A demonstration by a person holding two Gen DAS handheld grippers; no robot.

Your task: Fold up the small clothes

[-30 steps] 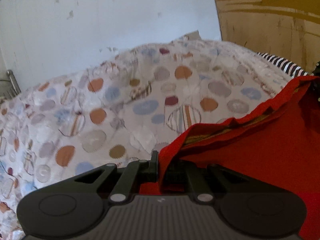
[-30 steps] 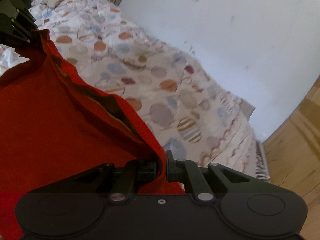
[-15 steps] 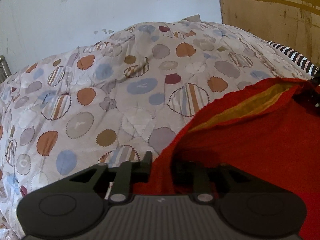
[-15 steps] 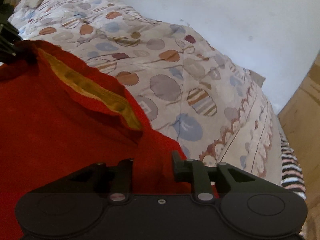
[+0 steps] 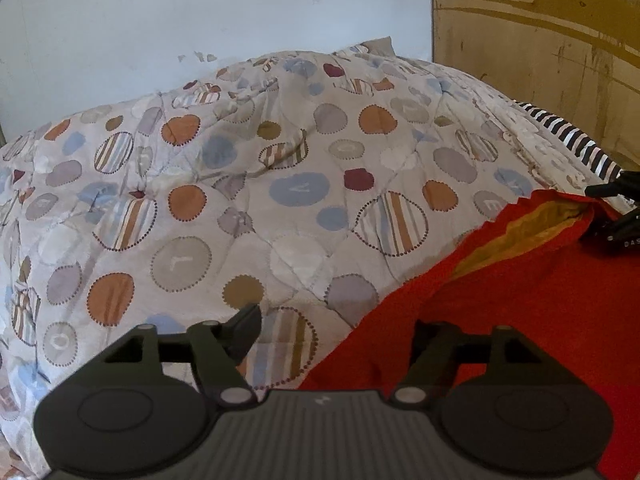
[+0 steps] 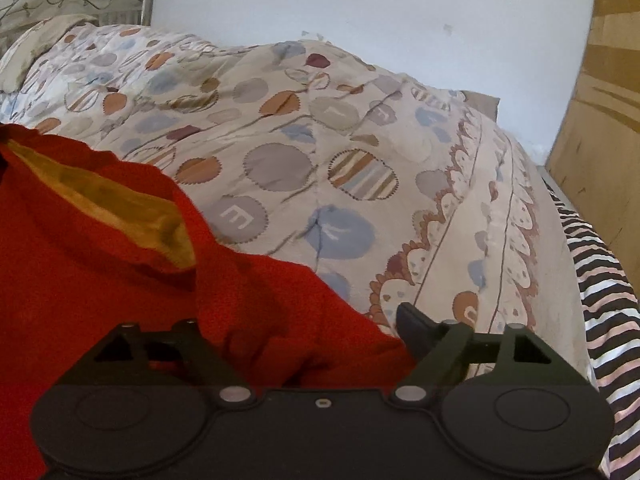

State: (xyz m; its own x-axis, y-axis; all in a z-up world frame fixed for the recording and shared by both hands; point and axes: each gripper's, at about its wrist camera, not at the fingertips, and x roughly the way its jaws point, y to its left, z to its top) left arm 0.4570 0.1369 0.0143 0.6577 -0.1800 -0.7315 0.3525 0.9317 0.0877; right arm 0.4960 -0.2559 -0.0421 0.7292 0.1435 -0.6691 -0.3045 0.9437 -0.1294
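Quilted bedspread with coloured circles [image 5: 248,208] covers the bed; red knit garment with mustard lining [image 6: 100,288] lies flat on it. Left gripper [image 5: 336,332] jaws opening, garment edge loose between them; right gripper [image 6: 296,328] likewise.

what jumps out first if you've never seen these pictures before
The bright red garment with a mustard-yellow lining at its opening, lying on the bed at the near edge between both grippers. Behind it spreads a quilt printed with orange, blue and striped circles. The left gripper and right gripper are opening, letting the red cloth go.
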